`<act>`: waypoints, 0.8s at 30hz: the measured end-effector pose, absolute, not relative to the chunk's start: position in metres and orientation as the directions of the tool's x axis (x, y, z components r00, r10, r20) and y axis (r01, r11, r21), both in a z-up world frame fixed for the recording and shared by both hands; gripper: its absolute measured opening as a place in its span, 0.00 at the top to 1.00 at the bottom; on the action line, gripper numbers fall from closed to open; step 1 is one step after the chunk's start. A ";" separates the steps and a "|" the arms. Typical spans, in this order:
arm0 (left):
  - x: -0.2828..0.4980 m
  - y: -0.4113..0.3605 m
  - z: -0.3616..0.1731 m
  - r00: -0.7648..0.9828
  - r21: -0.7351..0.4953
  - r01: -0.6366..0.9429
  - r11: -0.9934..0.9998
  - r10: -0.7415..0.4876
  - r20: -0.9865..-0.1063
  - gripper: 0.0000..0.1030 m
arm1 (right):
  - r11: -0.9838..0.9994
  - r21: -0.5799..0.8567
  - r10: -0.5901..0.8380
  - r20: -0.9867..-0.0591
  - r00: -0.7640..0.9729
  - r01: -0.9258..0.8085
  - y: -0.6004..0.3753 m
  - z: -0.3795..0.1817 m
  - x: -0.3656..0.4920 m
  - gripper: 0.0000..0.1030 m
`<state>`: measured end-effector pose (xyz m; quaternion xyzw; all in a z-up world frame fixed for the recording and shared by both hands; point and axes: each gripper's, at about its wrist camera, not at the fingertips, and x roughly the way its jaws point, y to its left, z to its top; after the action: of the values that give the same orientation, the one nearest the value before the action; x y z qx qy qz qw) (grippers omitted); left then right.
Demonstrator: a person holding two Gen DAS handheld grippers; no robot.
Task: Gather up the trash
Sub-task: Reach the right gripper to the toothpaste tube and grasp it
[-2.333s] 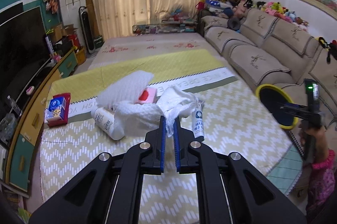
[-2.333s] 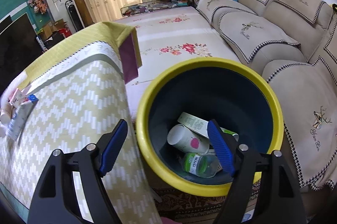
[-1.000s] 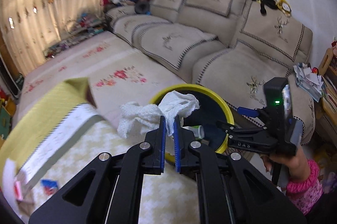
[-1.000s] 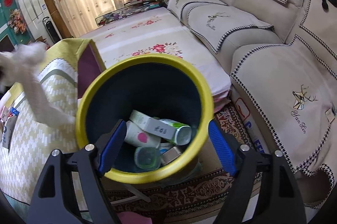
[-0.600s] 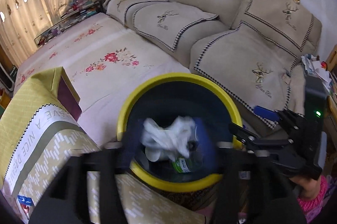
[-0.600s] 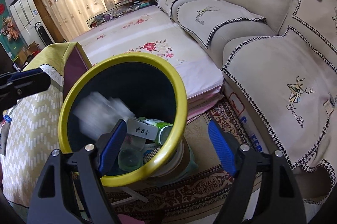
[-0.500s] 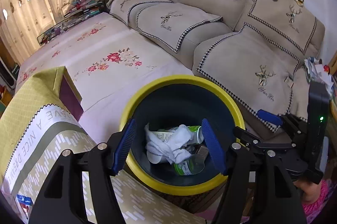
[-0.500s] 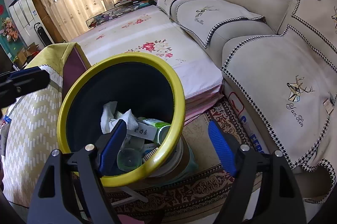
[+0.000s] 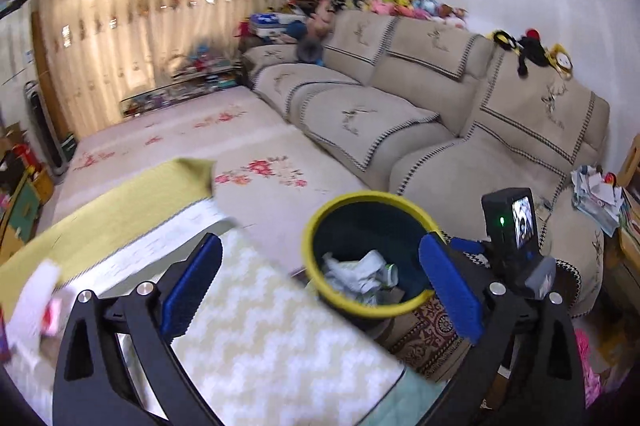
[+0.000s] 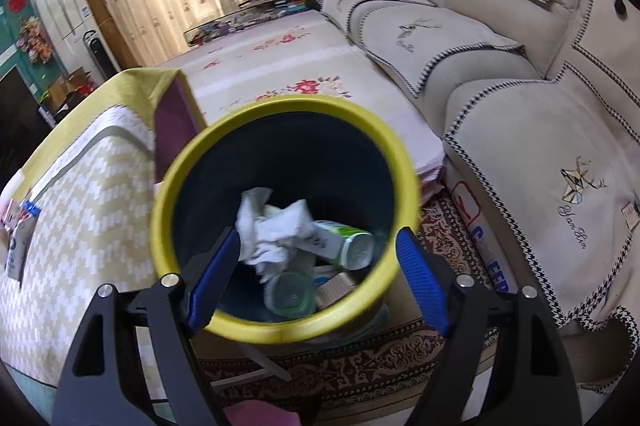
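Observation:
A dark bin with a yellow rim (image 10: 280, 113) stands on the floor by the table; it also shows in the left wrist view (image 9: 362, 199). A crumpled white tissue (image 10: 276, 226) lies inside it on top of bottles and cups, and shows in the left wrist view (image 9: 356, 272). My left gripper (image 9: 316, 280) is open and empty, above the table edge beside the bin. My right gripper (image 10: 316, 274) is open and empty, its fingers straddling the bin's near rim. Blurred trash (image 9: 38, 300) remains on the table at far left.
The table wears a yellow and white zigzag cloth (image 9: 260, 338). A beige sofa (image 9: 440, 129) runs along the right wall behind the bin. A patterned rug (image 10: 360, 366) lies under the bin. The right gripper's body (image 9: 516, 250) shows right of the bin.
My left gripper carried the white tissue from the table over the bin, opened and dropped it in. It has since pulled back toward the table. The right gripper stayed open at the bin.

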<state>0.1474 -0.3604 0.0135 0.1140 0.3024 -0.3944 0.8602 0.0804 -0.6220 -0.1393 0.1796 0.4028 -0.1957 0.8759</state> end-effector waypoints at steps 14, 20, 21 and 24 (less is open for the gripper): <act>0.105 -0.122 0.024 0.740 -0.051 0.427 0.903 -0.381 -0.554 0.05 | 0.960 0.158 -0.041 -0.740 0.672 0.232 -0.471 -0.093 0.131 0.26; 0.099 -0.042 0.017 0.780 -0.083 0.296 0.952 -0.291 -0.553 0.05 | 0.985 0.154 0.061 -0.733 0.678 0.079 -0.382 -0.076 0.161 0.26; 0.099 -0.032 0.015 0.782 -0.091 0.281 0.955 -0.283 -0.555 0.05 | 0.986 0.156 0.080 -0.729 0.680 0.052 -0.366 -0.072 0.167 0.26; 0.099 -0.016 0.009 0.780 -0.107 0.261 0.959 -0.275 -0.562 0.05 | 0.986 0.168 0.120 -0.721 0.682 0.005 -0.333 -0.067 0.180 0.26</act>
<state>0.0989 -0.0164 0.0091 -0.0115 0.2994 -0.1421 0.9434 0.1803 -0.3328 -0.0670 0.0782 0.3974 0.0315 0.9138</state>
